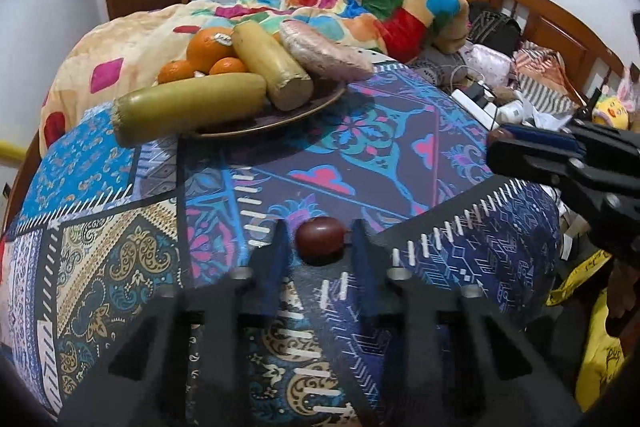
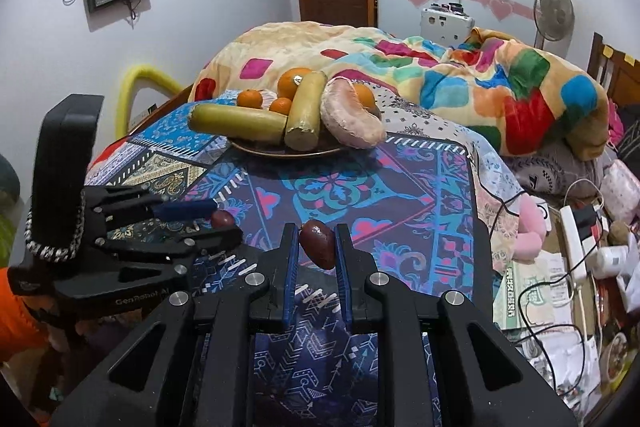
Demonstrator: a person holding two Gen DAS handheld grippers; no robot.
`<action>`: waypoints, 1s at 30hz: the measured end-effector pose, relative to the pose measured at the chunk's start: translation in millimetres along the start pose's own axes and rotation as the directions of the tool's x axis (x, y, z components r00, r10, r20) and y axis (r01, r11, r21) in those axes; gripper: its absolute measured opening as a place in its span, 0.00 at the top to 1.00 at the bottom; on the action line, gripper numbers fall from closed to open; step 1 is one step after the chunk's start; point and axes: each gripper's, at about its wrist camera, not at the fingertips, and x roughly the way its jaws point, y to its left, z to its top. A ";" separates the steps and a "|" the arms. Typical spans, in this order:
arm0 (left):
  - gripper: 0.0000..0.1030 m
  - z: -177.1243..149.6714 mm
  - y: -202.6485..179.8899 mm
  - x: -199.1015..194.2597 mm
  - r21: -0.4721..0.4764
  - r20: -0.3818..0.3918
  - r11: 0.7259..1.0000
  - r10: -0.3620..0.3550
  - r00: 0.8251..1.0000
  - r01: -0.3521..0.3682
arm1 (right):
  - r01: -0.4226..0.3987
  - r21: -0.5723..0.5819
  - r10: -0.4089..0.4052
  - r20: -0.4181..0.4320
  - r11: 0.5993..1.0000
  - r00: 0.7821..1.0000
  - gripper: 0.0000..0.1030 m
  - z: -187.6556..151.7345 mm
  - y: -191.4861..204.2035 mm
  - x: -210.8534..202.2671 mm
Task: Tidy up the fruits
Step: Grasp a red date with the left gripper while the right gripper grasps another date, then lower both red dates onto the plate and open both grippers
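My left gripper point(image 1: 318, 227) has its fingers on both sides of a dark red plum point(image 1: 320, 237) that rests on the patterned cloth point(image 1: 360, 131); it also shows in the right wrist view point(image 2: 224, 225) with that plum point(image 2: 222, 218). My right gripper point(image 2: 317, 231) is shut on a second dark red fruit point(image 2: 319, 243) and holds it above the cloth; it also shows in the left wrist view point(image 1: 496, 143). A brown plate point(image 1: 280, 119) at the back holds oranges point(image 1: 208, 49), two yellow-green gourds point(image 1: 188, 109) and a pink loaf-like item point(image 1: 324, 53).
A colourful blanket point(image 1: 360, 7) lies behind the plate. A power strip, cables and clutter point(image 2: 576, 239) lie to the right of the cloth. A wooden headboard point(image 1: 540, 23) stands at the far right. A yellow bag point(image 1: 600, 347) hangs off the right edge.
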 end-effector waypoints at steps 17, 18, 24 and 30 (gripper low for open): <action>0.74 44.2 48.5 -27.3 -0.023 0.091 0.999 0.035 0.995 -0.033 | -0.026 -0.043 0.028 0.053 0.999 0.998 0.84 46.1 9.1 33.4; 0.74 51.1 54.5 -29.0 -0.028 0.101 0.999 0.038 0.994 -0.035 | -0.026 -0.045 0.029 0.058 0.999 0.998 0.84 50.9 9.5 36.5; 0.74 83.2 78.7 -22.6 -0.029 0.129 0.997 0.072 0.989 -0.069 | -0.027 -0.058 0.031 0.072 0.998 0.997 0.84 75.6 9.1 59.0; 0.74 112.1 97.6 7.2 -0.041 0.097 0.998 0.051 0.994 -0.047 | -0.015 -0.088 0.021 0.066 0.996 0.998 0.84 95.0 10.6 83.6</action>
